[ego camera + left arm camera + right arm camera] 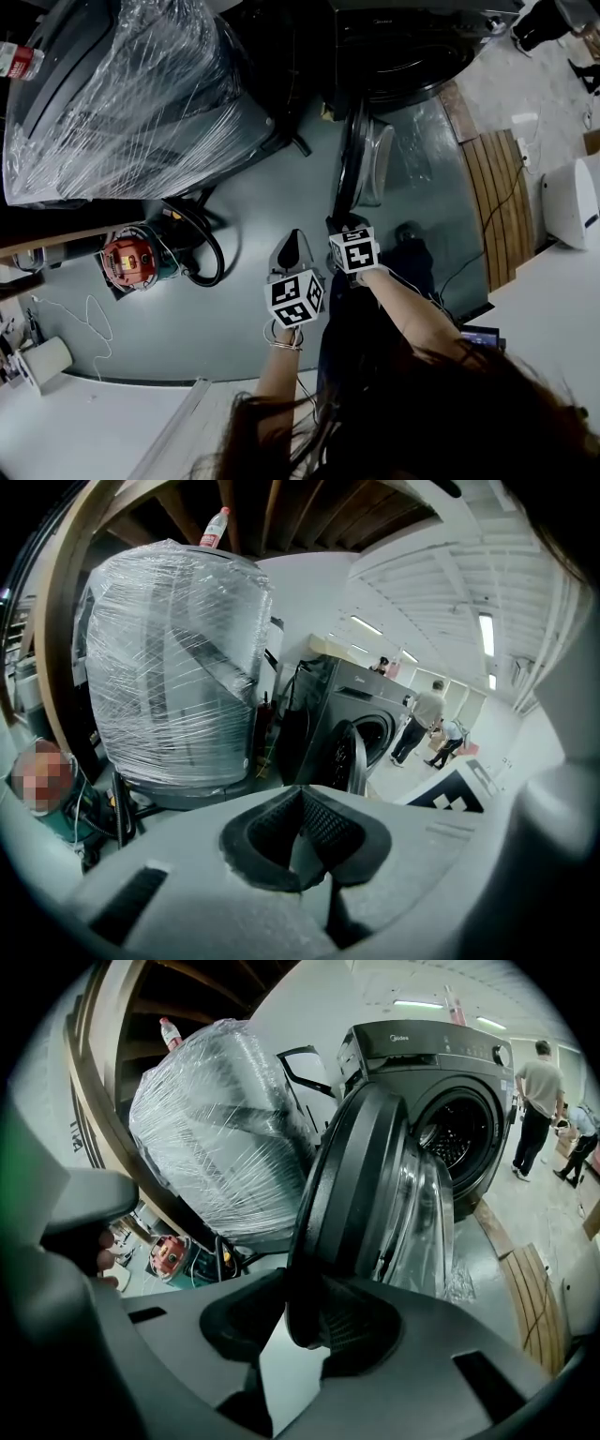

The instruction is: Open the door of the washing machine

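Grey floor (234, 234) holds one washing machine (441, 1063), one door (361, 1194), perhaps three bystanders (417, 724).

Left gripper (292, 247) and right gripper (339, 226): grey moulded shells, dark ribbed pads (333, 822), each with a white cube (296, 298) bearing black square markers. Thin bangles (283, 343), long dark hair (450, 412).
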The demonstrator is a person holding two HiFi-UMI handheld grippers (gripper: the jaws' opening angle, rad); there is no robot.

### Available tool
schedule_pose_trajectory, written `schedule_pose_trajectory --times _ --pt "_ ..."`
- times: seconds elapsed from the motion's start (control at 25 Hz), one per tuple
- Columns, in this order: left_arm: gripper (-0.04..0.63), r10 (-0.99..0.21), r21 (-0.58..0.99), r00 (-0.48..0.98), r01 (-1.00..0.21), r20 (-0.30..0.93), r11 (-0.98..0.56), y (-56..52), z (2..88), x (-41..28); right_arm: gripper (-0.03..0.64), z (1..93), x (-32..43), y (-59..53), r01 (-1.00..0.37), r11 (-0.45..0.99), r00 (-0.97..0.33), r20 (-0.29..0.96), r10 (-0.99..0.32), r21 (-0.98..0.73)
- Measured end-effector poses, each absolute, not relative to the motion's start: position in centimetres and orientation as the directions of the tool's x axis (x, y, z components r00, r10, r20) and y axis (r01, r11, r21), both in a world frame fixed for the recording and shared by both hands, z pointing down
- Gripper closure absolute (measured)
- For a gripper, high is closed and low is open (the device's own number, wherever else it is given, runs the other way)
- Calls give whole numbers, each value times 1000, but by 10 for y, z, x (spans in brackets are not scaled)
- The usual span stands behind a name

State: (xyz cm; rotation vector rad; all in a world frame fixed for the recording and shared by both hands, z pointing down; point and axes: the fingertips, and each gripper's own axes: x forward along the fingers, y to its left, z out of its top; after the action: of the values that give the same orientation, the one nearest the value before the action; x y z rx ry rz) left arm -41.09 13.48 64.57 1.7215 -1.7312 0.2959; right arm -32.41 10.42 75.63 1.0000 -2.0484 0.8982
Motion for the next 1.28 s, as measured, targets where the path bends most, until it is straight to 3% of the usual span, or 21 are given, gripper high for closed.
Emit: schedule_pose_trajectory --times 1.28 --pt "583 -804 305 7 -927 595 218 137 659 -495 503 758 -418 80 -861 348 -490 786 -377 -370"
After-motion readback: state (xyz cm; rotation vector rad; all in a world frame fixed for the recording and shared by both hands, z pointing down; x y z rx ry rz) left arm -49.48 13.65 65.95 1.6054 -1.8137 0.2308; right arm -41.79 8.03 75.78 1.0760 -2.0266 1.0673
